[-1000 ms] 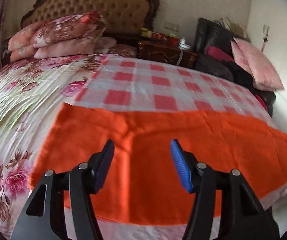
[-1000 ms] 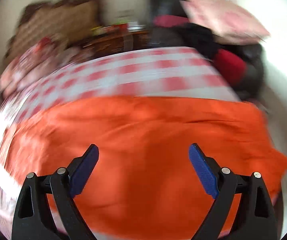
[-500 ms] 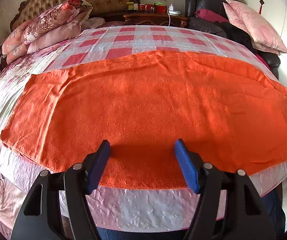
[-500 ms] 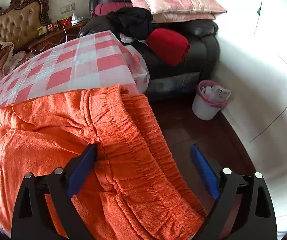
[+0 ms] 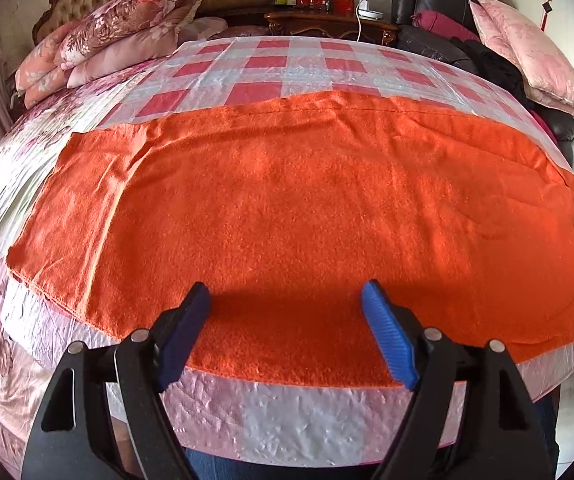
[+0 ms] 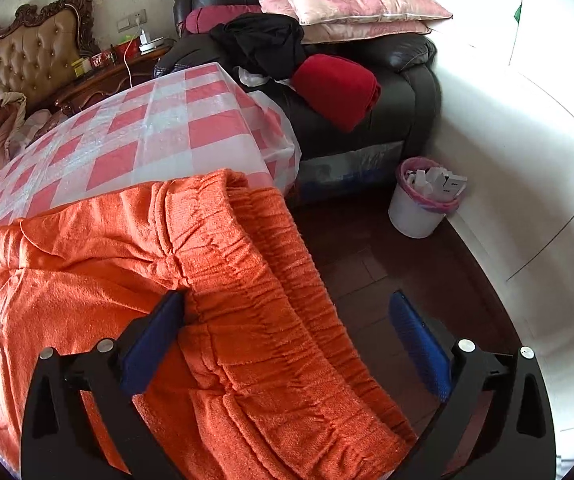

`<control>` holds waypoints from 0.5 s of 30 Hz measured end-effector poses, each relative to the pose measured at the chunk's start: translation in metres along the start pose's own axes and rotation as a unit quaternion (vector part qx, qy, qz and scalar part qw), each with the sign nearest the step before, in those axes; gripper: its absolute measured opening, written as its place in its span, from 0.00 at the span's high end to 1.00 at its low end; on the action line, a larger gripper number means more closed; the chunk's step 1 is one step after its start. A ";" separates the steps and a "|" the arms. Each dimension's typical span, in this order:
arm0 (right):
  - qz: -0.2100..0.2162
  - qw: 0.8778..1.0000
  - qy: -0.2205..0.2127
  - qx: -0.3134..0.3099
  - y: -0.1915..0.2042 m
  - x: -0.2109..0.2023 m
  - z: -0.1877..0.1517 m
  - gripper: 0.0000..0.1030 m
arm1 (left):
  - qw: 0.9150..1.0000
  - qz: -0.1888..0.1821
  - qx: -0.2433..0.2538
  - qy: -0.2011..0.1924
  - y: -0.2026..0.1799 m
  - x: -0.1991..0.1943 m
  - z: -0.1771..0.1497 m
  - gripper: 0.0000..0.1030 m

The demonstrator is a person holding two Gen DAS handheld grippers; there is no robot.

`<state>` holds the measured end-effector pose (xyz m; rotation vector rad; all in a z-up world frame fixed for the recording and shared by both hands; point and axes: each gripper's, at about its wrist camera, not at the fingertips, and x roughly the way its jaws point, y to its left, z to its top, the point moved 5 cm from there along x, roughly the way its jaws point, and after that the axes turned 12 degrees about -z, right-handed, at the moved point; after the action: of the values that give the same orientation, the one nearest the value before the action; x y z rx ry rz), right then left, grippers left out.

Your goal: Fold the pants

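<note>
Clearly the pants (image 5: 307,208) are soft, fuzzy knit: light, limp, nothing stiff to lever. They lie flat across the bed (image 5: 271,60), legs stacked, the waistband (image 6: 255,280) drooping over the bed's right edge. The left gripper (image 5: 287,312) hovers over the near hem, its jaws just widened and empty. The right gripper (image 6: 287,316) has just opened very wide, straddling the gathered elastic without pinching it. I'd judge the waistband the best hold (thick, ribbed, unlikely to slip); elsewhere, pinch both layers at the edge, or one layer will slide off.
</note>
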<state>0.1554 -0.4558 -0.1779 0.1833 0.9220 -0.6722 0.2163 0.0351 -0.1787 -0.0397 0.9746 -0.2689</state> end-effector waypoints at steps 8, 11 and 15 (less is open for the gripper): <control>-0.013 1.000 0.004 0.001 0.004 -0.001 0.002 0.05 | 1.000 0.003 -0.006 0.014 0.000 0.002 0.004 0.21; -0.021 1.000 0.015 0.002 0.005 -0.001 0.004 0.05 | 1.000 0.002 -0.008 0.022 0.001 0.005 0.007 0.20; -0.055 0.998 0.003 0.005 0.006 -0.018 0.014 0.05 | 1.000 -0.003 -0.003 0.028 0.002 0.007 0.009 0.18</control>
<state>0.1604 -0.4489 -0.1564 0.1434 0.9389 -0.7783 0.2278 0.0348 -0.1794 -0.0414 1.0316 -0.2743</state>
